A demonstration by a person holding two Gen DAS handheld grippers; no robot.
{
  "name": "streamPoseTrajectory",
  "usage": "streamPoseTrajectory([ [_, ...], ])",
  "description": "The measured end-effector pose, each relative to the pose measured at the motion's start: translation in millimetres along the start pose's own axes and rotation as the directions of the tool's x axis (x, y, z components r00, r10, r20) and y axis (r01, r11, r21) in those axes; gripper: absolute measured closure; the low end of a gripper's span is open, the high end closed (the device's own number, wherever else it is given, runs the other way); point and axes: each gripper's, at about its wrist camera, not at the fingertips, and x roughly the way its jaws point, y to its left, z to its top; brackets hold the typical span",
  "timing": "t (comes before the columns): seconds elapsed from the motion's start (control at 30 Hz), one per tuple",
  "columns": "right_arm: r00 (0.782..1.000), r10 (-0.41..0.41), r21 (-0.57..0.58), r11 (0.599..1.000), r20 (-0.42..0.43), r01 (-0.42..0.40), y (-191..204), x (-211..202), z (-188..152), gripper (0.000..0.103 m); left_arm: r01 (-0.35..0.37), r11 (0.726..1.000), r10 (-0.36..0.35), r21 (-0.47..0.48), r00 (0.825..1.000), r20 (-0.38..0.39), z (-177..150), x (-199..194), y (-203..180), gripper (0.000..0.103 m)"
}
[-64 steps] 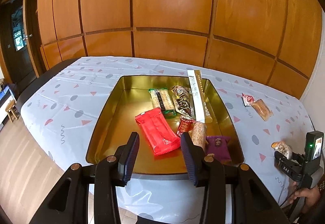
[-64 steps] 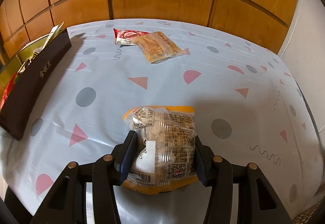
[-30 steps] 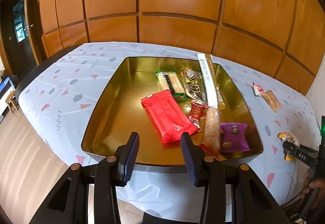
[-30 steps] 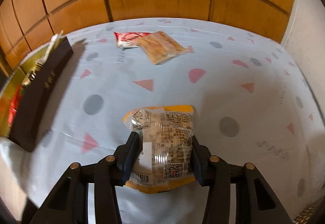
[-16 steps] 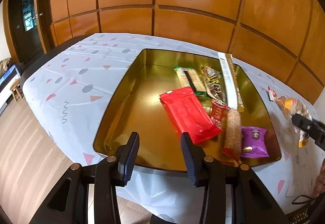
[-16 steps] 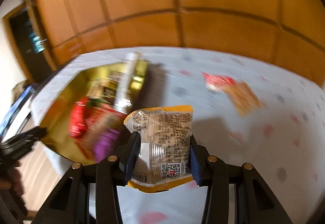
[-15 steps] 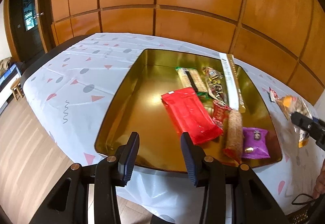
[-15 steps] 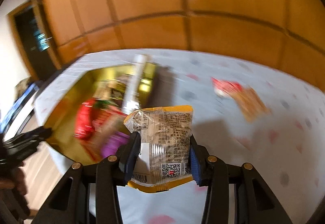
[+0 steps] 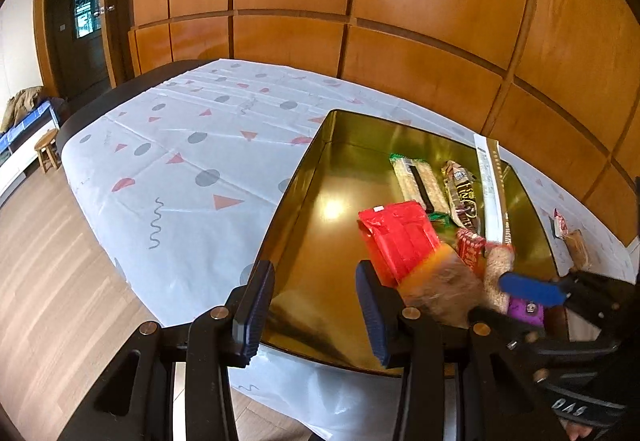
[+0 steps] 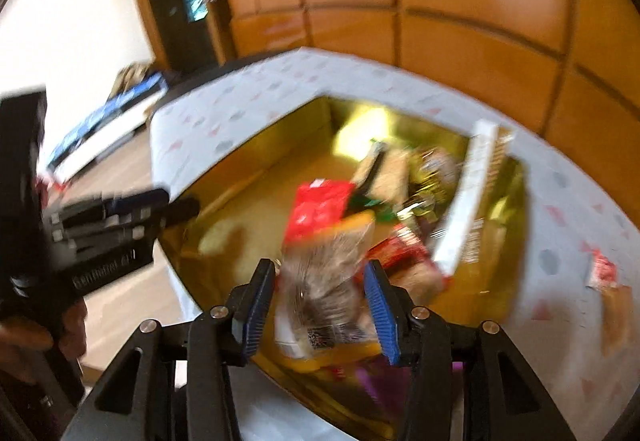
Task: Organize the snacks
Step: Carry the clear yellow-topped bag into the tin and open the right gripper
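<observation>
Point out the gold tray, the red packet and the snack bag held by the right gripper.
gold tray (image 9: 304,177), left wrist view, on its left inner wall.
red packet (image 9: 400,237), left wrist view, middle of the wrapper.
snack bag (image 10: 324,273), right wrist view, its clear middle, between the right gripper (image 10: 320,305) jaws.

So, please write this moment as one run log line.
right gripper: holds snack bag | place: over gold tray | left gripper: open, empty

A gold tray (image 9: 304,177) sits on a white tablecloth (image 9: 188,161) patterned with grey dots and pink triangles.
</observation>
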Motion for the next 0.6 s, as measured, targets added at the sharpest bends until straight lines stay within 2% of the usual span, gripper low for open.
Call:
streamPoseTrajectory([
  [0.07, 0.999, 0.005, -0.009, 1.000, -0.046, -0.006, 2, 12, -4, 0.056, -0.004, 1.000, 0.004, -0.002, 1.000, -0.011, 0, 4, 2, 0.060],
  [0.13, 0.998, 0.010, -0.018, 1.000, -0.056, -0.011, 3, 18, -2, 0.058, -0.004, 1.000, 0.004, -0.004, 1.000, -0.017, 0, 6, 3, 0.060],
  [0.17, 0.998, 0.009, -0.022, 1.000, -0.062, -0.010, 4, 21, -2, 0.062, -0.004, 1.000, 0.004, -0.001, 1.000, -0.022, 1, 8, 3, 0.060],
  [0.2, 0.998, 0.007, -0.024, 1.000, -0.066, -0.009, 4, 23, -1, 0.076, -0.002, 1.000, 0.002, 0.003, 1.000, -0.025, 2, 9, 3, 0.060],
  [0.23, 0.997, 0.001, -0.027, 1.000, -0.078, -0.003, 5, 29, -1, 0.081, 0.001, 1.000, -0.001, 0.006, 1.000, -0.030, 2, 10, 2, 0.060],
  [0.43, 0.995, -0.024, -0.001, 1.000, -0.100, 0.024, 0, 41, 1, 0.081, 0.012, 0.999, -0.011, 0.041, 1.000, -0.024, 9, 7, -5, 0.060],
  [0.5, 0.996, -0.031, 0.026, 0.999, -0.078, 0.033, -2, 33, 1, 0.078, 0.010, 0.999, -0.009, 0.052, 1.000, -0.015, 10, 4, -7, 0.060],
  [0.57, 0.999, -0.043, 0.054, 0.998, -0.031, 0.044, -3, 15, 0, 0.064, 0.010, 0.998, -0.009, 0.066, 1.000, -0.009, 9, 0, -11, 0.060],
  [0.6, 0.999, -0.053, 0.069, 0.996, -0.006, 0.054, -4, 8, -1, 0.053, 0.011, 0.997, -0.010, 0.070, 1.000, -0.007, 8, -1, -12, 0.060],
])
